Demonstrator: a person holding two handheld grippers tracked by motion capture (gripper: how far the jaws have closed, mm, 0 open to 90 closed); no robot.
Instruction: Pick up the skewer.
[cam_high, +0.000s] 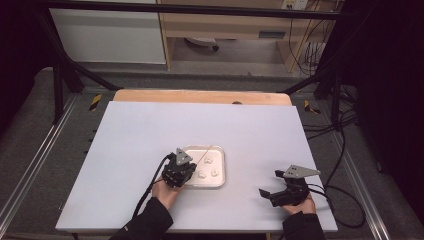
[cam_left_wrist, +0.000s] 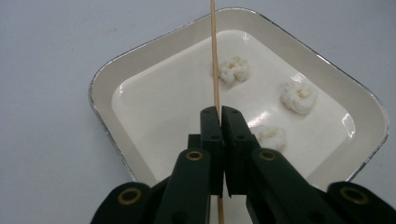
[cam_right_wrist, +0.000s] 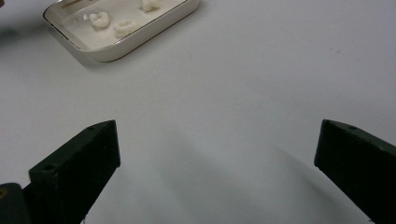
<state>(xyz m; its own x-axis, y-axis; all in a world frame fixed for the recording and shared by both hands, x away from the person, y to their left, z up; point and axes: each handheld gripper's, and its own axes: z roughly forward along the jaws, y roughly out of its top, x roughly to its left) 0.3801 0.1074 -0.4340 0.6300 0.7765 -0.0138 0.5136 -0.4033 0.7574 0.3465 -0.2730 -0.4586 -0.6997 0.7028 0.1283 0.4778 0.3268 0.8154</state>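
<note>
Black fingers (cam_left_wrist: 219, 114) pinching thin wooden skewer (cam_left_wrist: 214, 56)

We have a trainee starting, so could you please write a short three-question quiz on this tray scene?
1. What does the left hand-held gripper clamp?
2. True or false: the right hand-held gripper is shut.
3. How many white pieces lie in the tray: A two, B three, C five?

Key: 1. the skewer; 2. false, its jaws stand wide apart over the bare table; 3. B.

text: none legible | labels: none | numbers: none
</note>
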